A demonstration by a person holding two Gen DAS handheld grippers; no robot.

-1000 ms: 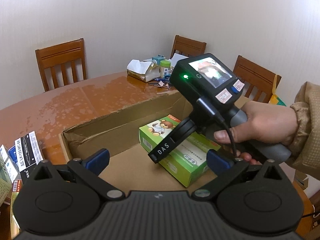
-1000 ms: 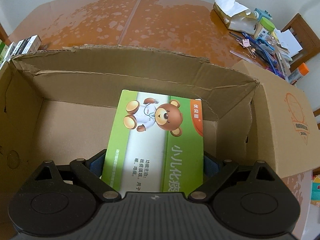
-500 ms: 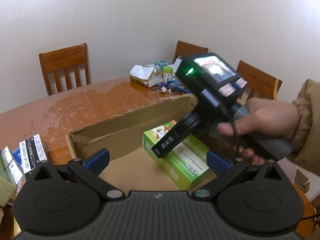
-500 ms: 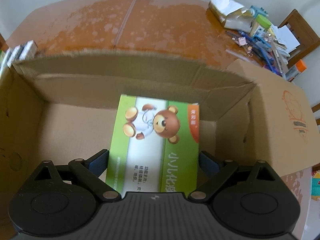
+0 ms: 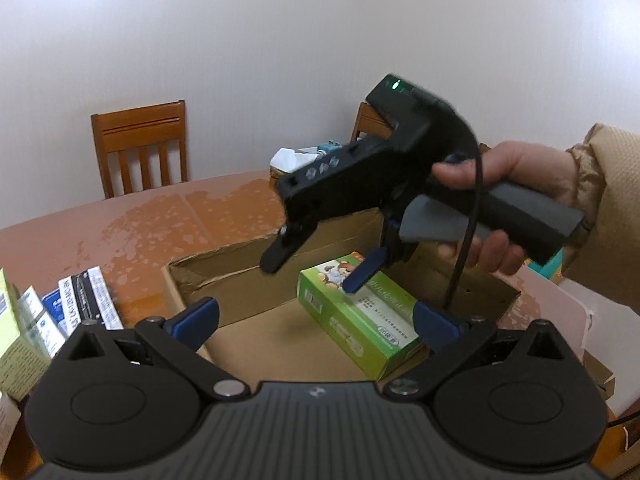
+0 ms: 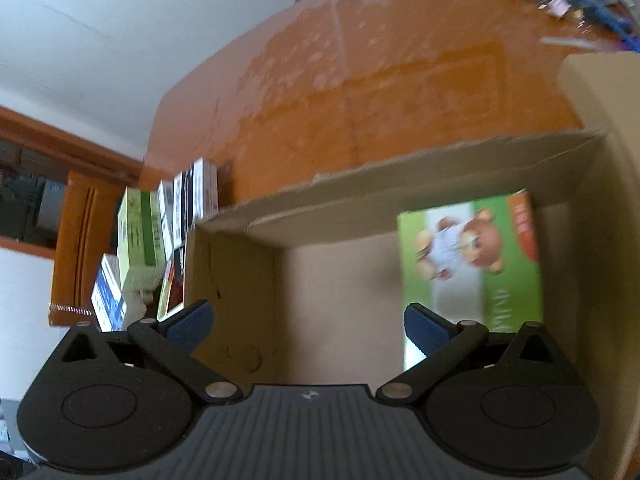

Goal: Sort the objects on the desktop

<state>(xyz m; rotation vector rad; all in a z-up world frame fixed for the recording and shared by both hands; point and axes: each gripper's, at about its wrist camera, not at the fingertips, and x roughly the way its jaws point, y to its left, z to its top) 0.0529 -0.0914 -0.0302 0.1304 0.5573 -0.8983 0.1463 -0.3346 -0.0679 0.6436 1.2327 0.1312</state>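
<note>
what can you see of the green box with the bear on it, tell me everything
The green bear box is a long printed carton, apparently thin card: a cartoon bear with a white and green panel and an orange corner on the top face, Chinese text, and a barcode on one end. It lies flat on the floor of the cardboard box, toward the right wall. Nothing grips it: the right gripper is above it, jaws opening with nothing between them.

Green bear-printed box (image 5: 360, 316) in brown cardboard carton (image 5: 224, 280), blotchy orange table (image 5: 160, 224)
</note>
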